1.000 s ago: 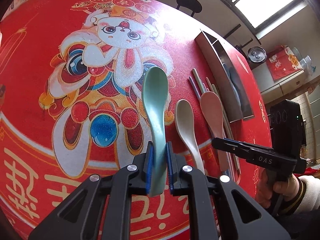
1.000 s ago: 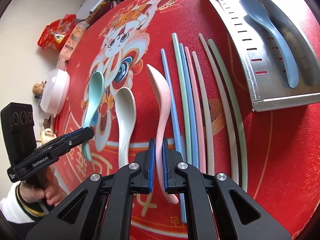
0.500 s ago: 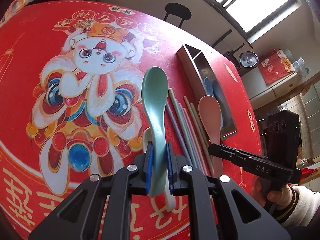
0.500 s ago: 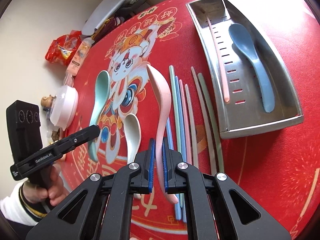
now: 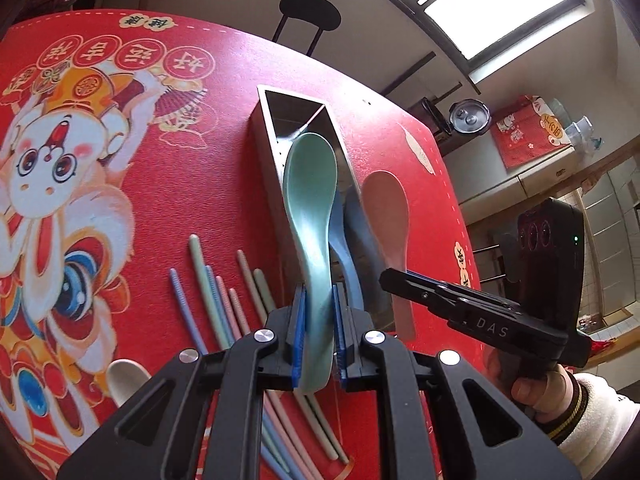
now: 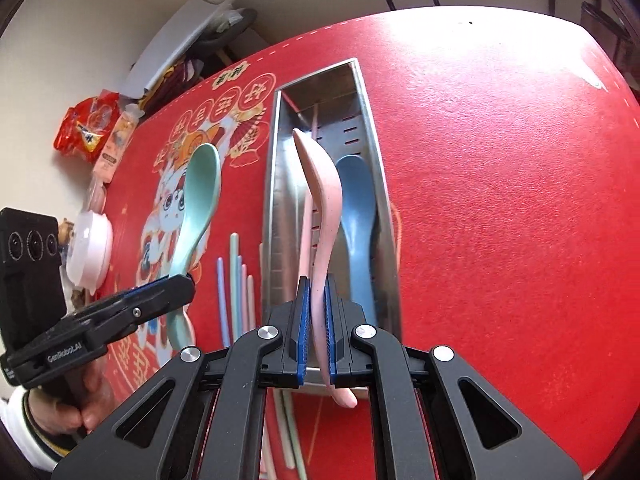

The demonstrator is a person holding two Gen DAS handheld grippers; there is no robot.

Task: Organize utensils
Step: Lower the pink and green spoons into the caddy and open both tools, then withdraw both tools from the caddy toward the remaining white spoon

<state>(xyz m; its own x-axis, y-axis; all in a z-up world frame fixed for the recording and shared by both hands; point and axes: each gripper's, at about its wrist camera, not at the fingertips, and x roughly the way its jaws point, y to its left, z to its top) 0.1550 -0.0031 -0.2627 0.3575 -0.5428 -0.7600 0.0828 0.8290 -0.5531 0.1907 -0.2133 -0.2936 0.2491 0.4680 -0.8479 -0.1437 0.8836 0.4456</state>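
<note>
My left gripper (image 5: 319, 298) is shut on the handle of a mint green spoon (image 5: 310, 184), held up with its bowl over the near end of the steel tray (image 5: 272, 152). My right gripper (image 6: 317, 286) is shut on a pink spoon (image 6: 324, 184) that hangs above the same tray (image 6: 370, 128). In the tray lie a blue spoon (image 6: 356, 208) and a pink chopstick (image 6: 306, 220). Each view shows the other gripper from the side: the right gripper (image 5: 386, 279) with the pink spoon (image 5: 386, 208), and the left gripper (image 6: 186, 282) with the green spoon (image 6: 200, 192).
Several pastel chopsticks (image 5: 208, 288) and a beige spoon (image 5: 124, 376) lie on the red printed mat left of the tray. A white lidded bowl (image 6: 90, 244) and snack packets (image 6: 86, 132) sit at the table's left edge. A black stool (image 5: 310, 12) stands beyond the far edge.
Both grippers have lifted and carried their spoons from over the mat's rabbit print and chopsticks to above the steel tray. Their grips have not changed.
</note>
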